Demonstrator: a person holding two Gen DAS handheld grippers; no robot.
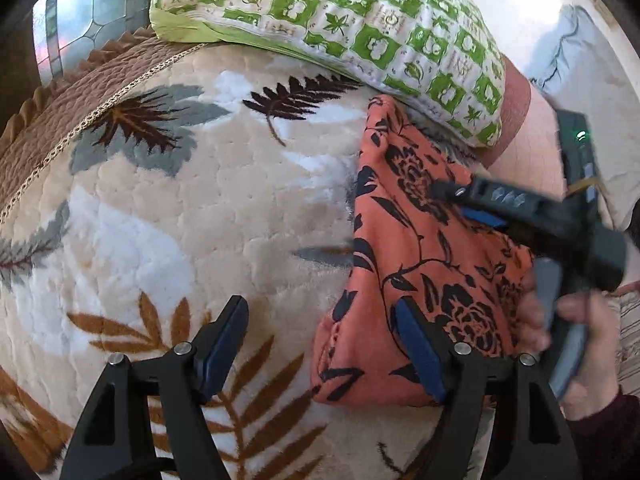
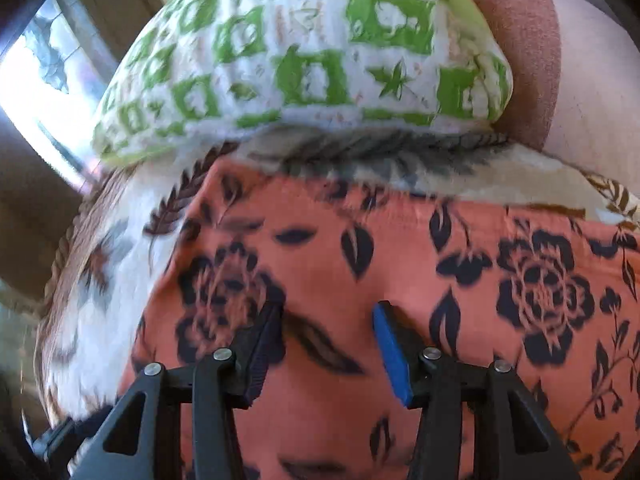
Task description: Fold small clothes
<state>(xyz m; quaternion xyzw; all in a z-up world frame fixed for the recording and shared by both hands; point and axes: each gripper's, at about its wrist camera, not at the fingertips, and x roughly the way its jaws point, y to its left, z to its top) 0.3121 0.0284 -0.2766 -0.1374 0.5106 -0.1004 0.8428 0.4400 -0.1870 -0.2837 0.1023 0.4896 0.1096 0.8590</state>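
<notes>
Orange floral garment (image 1: 420, 248) lies folded on the leaf-patterned blanket (image 1: 160, 208), just below the green checked pillow (image 1: 340, 28). Your left gripper (image 1: 320, 344) angles downward with jaws apart, its right finger over the garment's left edge and the left one over blanket. Your right gripper (image 2: 326, 344), angled down over the garment, stands part-open and grips nothing; this view is motion-blurred and the garment's right side is cut off.

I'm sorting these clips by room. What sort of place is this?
Most likely a bedroom, on a bed. A plush leaf-print blanket covers the surface, a green-checked pillow lies at its far end, and an orange floral garment is spread on it for folding.
</notes>
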